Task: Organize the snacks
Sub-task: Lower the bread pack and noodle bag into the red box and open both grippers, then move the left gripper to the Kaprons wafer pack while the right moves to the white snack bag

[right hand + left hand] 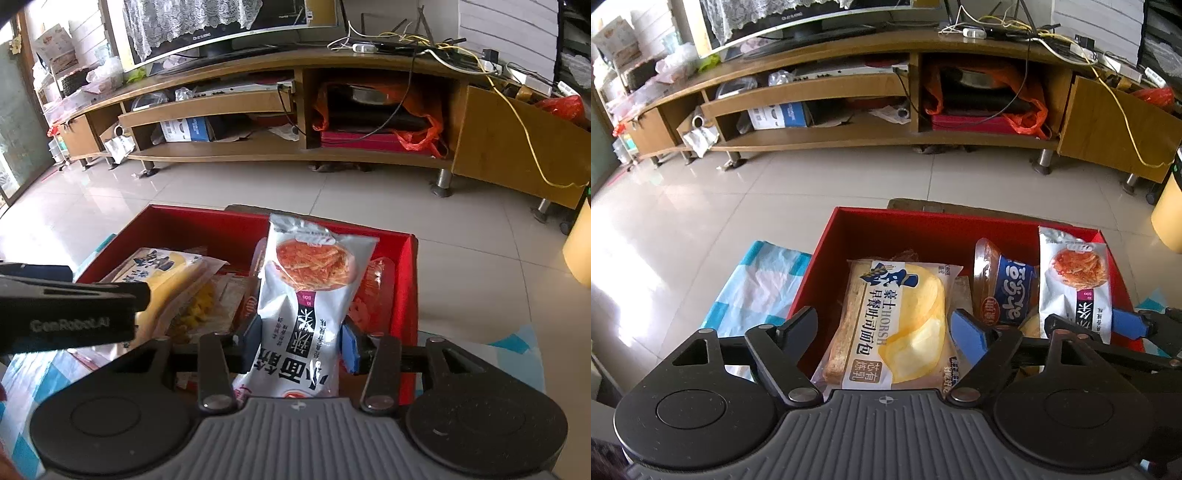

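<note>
A red box (923,225) (207,225) holds several snacks. My left gripper (886,328) is open, its fingers on either side of a yellow toast-bread packet (897,325) that lies in the box; this packet also shows in the right wrist view (166,273). My right gripper (301,345) is shut on a white spicy-strip bag (306,291) and holds it upright over the box's right part. That bag (1075,280) and the right gripper (1100,328) show at the right in the left wrist view. A blue-labelled snack (1012,291) stands between the two packets.
The box sits on a blue-and-white checked sheet (757,280). Beyond it lie a tiled floor (775,192) and a long wooden TV stand (886,122) with clutter and cables. A yellow bin (1167,210) stands at the right. The left gripper's body (66,314) crosses the right wrist view.
</note>
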